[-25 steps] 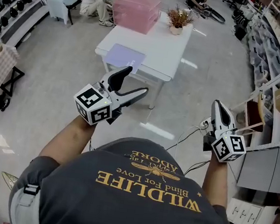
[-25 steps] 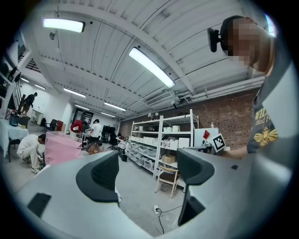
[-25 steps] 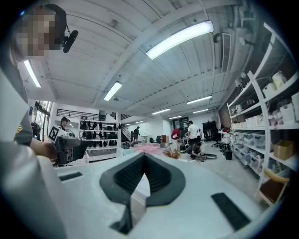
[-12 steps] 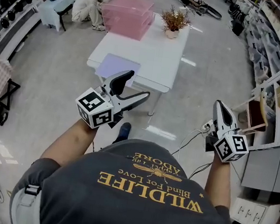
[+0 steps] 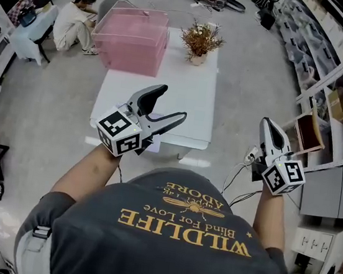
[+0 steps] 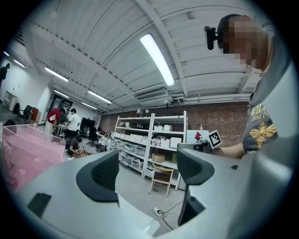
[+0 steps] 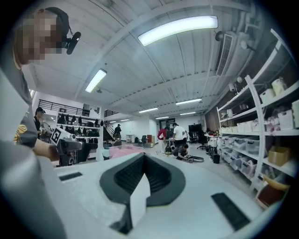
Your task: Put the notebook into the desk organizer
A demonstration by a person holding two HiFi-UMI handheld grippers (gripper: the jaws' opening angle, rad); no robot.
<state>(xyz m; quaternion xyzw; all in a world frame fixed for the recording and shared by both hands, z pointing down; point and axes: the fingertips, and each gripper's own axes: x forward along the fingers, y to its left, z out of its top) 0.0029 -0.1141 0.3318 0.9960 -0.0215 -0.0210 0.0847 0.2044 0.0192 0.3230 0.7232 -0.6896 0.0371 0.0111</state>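
The pink see-through desk organizer [image 5: 134,37] stands at the far left of a white table [image 5: 183,97] ahead of me. The lilac notebook lies at the table's near left corner, almost wholly hidden behind my left gripper [image 5: 166,105]; only a lilac sliver [image 5: 153,145] shows. That gripper is held in the air short of the table, jaws wide apart and empty [image 6: 147,172]. My right gripper [image 5: 267,130] hangs to the right of the table, over the floor, jaws closed together with nothing between them [image 7: 142,175]. The organizer [image 6: 23,149] also shows in the left gripper view.
A potted dried plant [image 5: 199,43] stands at the table's far middle. Shelving with bins and boxes [image 5: 329,79] runs along the right, and a wooden chair [image 5: 308,132] stands next to it. A person [image 5: 74,20] crouches far left; cables [image 5: 242,168] lie on the floor.
The table, organizer and plant have come nearer and slid down the head view. The notebook, plainly seen before, has passed behind the left gripper. Both grippers keep their jaw positions.
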